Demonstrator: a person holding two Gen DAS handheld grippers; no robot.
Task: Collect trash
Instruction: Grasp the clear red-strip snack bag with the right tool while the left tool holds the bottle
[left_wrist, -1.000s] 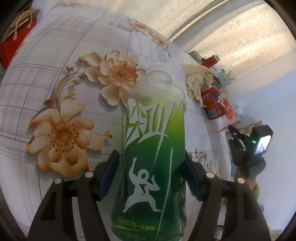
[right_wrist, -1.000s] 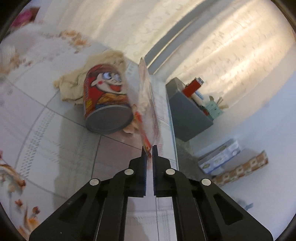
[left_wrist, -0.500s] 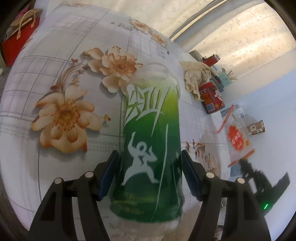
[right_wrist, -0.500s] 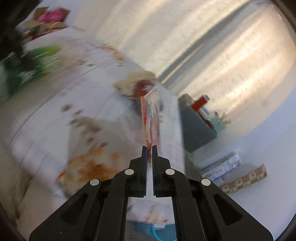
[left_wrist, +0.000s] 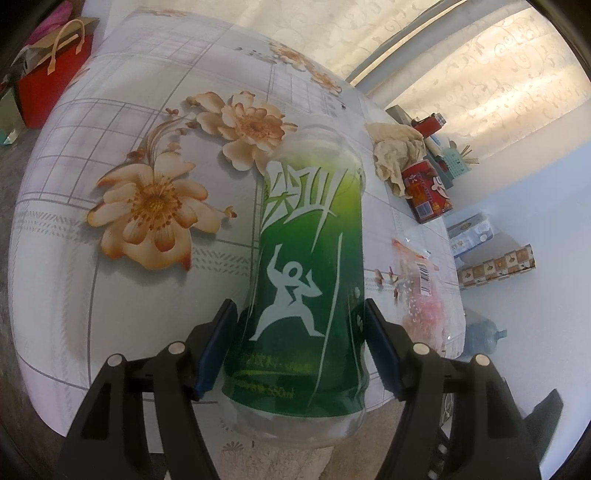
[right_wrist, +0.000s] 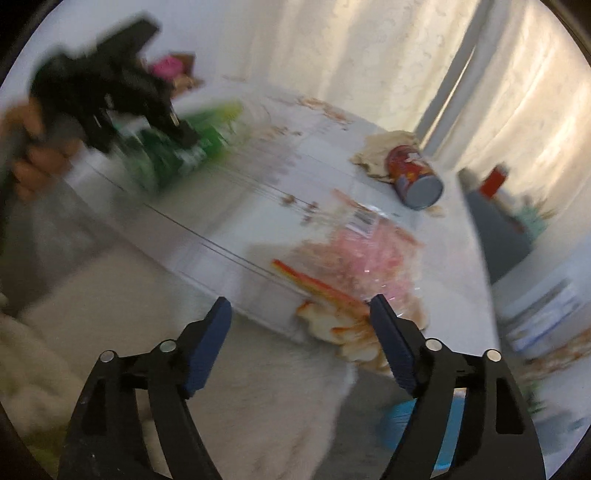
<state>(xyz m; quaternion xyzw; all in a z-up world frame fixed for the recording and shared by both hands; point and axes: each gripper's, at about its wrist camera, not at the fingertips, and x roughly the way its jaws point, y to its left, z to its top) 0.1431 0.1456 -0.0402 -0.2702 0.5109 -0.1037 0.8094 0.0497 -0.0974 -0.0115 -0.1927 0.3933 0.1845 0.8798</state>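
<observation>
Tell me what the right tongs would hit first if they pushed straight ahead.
Probably the clear wrapper lying near the table edge. It sits just beyond the opening right tongs, nothing between them; blur leaves depth unsure.

My left gripper (left_wrist: 299, 350) angles downward, jaws clamped. My right gripper (right_wrist: 301, 339) angles down too, its jaws opening, nothing between.

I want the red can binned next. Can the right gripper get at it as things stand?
Probably yes. The right gripper holds nothing, its jaws opening. The red can lies on its side, bare table before it; only the clear wrapper lies between.
</observation>
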